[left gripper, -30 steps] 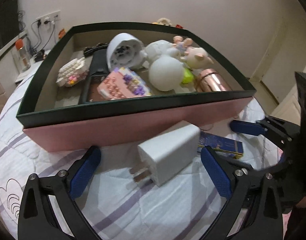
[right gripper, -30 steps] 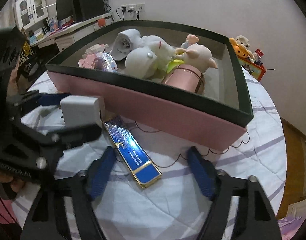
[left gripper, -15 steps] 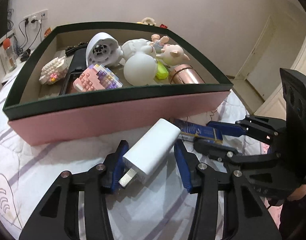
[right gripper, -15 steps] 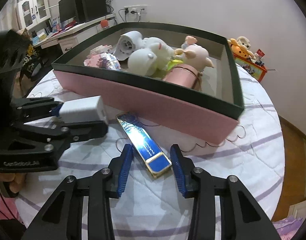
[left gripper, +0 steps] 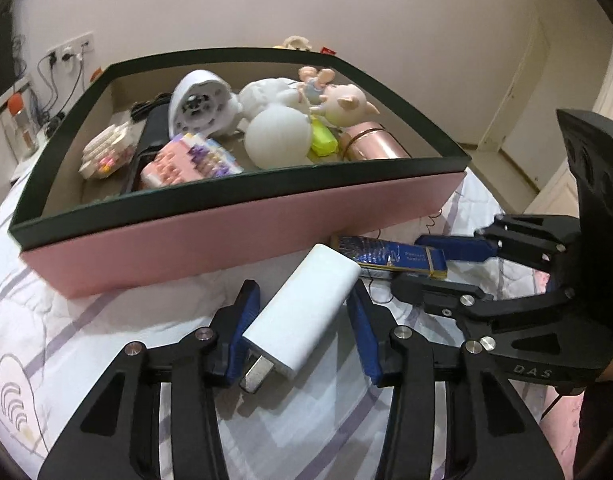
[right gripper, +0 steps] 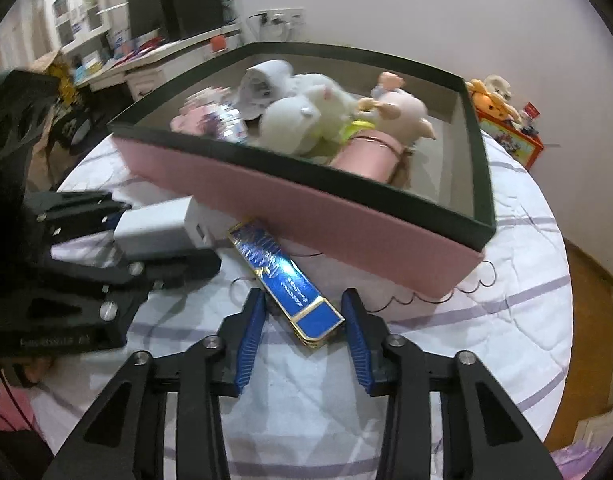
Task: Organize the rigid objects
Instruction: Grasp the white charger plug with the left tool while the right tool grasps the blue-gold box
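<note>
Bedding [left gripper: 58, 320] with lilac stripes carries everything here. At 6 o'clock in the left wrist view, the left hand-held gripper [left gripper: 302, 320] has its blue pads on either side of a white charger [left gripper: 306, 308], pinching it near the plug end (prongs toward the camera). Above it, from 9 to 3 o'clock, sits a pink box [left gripper: 242, 236] with a dark green rim, holding toys, brick models and a copper-coloured cylinder [left gripper: 370, 148]. At 3 o'clock the right hand-held gripper [left gripper: 438, 264] reaches in. In the right wrist view this gripper [right gripper: 302, 320] is closing around a blue and gold case [right gripper: 290, 280] lying at 6 o'clock just in front of the box [right gripper: 346, 232]; its pads stand close beside the case's near end, contact unclear.
</note>
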Available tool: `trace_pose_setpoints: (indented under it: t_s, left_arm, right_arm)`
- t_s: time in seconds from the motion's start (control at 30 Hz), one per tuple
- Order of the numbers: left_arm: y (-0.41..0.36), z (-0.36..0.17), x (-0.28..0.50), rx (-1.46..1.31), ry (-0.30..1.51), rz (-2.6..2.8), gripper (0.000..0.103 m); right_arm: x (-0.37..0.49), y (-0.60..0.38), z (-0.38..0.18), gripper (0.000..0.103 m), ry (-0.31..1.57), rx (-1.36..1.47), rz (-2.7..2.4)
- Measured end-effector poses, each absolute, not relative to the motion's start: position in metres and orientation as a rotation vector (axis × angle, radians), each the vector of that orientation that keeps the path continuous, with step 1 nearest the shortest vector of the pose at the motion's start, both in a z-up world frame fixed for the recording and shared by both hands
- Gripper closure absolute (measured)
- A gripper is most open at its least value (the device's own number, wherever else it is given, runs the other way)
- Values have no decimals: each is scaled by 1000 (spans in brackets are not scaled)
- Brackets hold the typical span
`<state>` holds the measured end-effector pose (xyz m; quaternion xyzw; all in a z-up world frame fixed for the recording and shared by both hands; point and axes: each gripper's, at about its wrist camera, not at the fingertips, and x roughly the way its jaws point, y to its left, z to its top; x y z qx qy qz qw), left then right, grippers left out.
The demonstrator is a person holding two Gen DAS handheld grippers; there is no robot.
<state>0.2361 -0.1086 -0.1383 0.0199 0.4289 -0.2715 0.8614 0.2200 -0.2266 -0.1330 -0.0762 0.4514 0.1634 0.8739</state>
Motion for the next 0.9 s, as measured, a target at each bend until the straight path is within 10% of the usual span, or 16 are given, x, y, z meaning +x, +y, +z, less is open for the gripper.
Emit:
trace_pose_setpoints:
  t_s: [0.5, 0.67, 0.9]
  left_arm:
    - [-100, -139, 223, 83, 889, -510, 58]
    - [-95, -138, 222, 53, 885, -487, 58]
    - [-78, -131, 215, 8, 884, -459, 58]
  right_arm:
    - [232, -214, -138, 58, 936, -237, 471]
    - [224, -209, -135, 80, 923, -228, 482]
    - [208, -212, -121, 82, 897, -132, 475]
